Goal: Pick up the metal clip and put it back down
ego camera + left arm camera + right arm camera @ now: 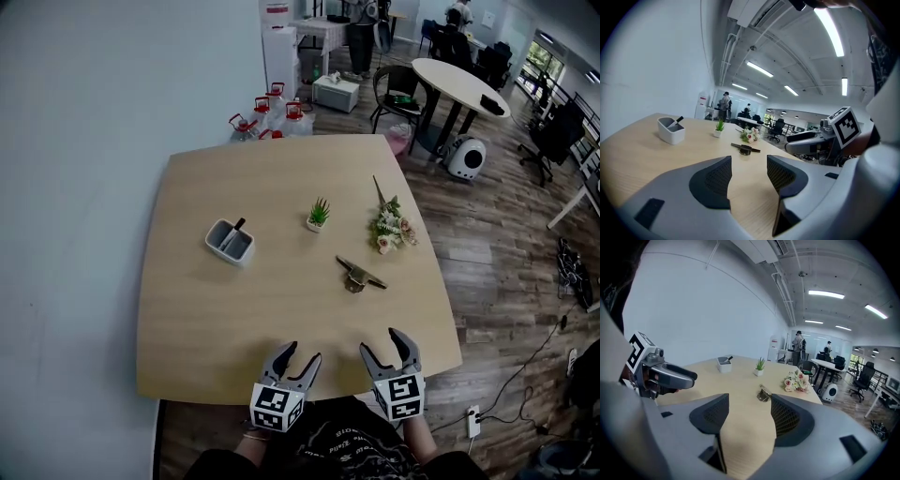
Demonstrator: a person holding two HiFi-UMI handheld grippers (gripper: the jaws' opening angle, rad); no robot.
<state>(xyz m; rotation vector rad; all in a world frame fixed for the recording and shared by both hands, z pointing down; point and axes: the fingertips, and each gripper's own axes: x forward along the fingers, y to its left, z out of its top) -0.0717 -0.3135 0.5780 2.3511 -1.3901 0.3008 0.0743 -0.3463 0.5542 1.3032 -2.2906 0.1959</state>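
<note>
Holds left gripper (302,352) and right gripper (382,342) spread, nothing between either pair of jaws. Finds the metal clip (359,275) flat on the table (187,309), well ahead of the right fingertips and slightly leftward; farther off, rightward, from the left ones. Lies crosswise in the head view; looks foreshortened in the right gripper view.

The table (234,319) is pale wood, matt, with a fine straight grain. On it the clip (359,274) is dark metal with a dull sheen, and the holder (231,242) is matt light plastic. At the table's near edge, the left gripper (302,352) and right gripper (380,339) are smooth grey plastic with black cross-hatched pads (721,177). Beside the table, the floor (487,244) is dark, slightly glossy wood planks.
</note>
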